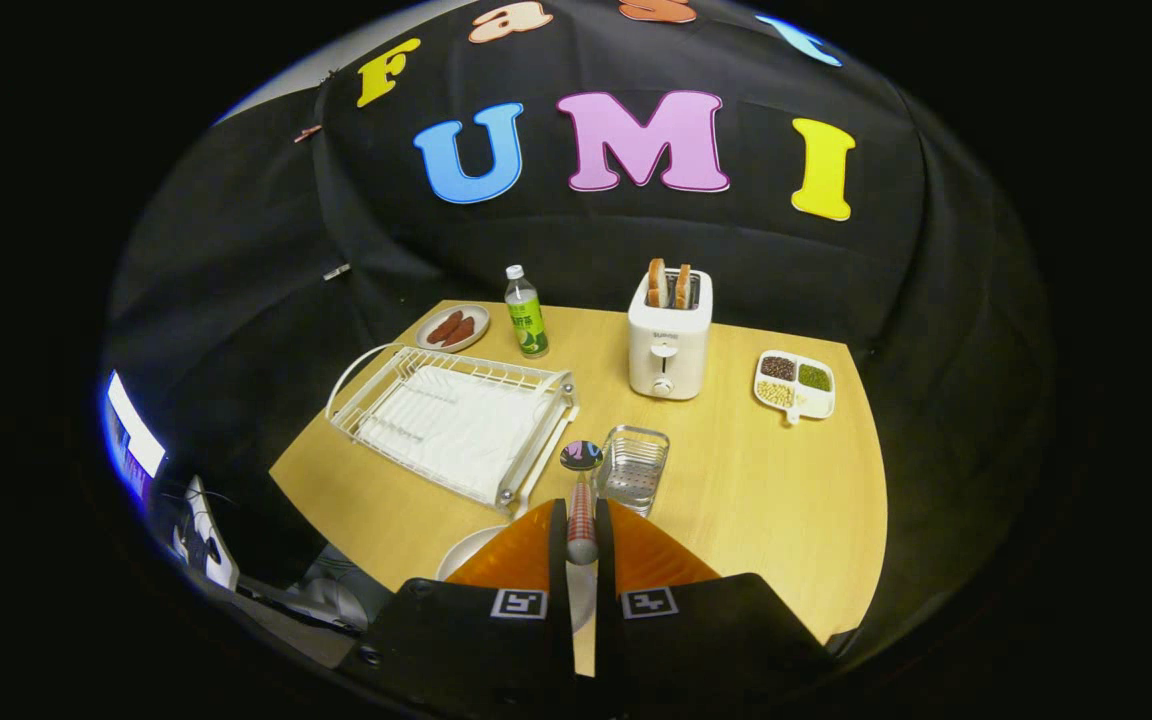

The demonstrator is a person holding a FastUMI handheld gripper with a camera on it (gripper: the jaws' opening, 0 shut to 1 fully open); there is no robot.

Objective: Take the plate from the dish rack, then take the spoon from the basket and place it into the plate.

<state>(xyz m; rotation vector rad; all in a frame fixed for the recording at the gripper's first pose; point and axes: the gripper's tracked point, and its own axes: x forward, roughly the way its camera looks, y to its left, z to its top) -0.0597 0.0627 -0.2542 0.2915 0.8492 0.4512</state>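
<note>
Tongs clamped on the spoon, held above the plate at lower centre; next, lower and release it.

Light wooden table. White two-slot toaster with two toast slices standing in it, near the far edge. Green-labelled plastic bottle, upright, left of toaster. Small round dish of reddish sausages just left of bottle. White sectioned tray of beans right of toaster.
</note>
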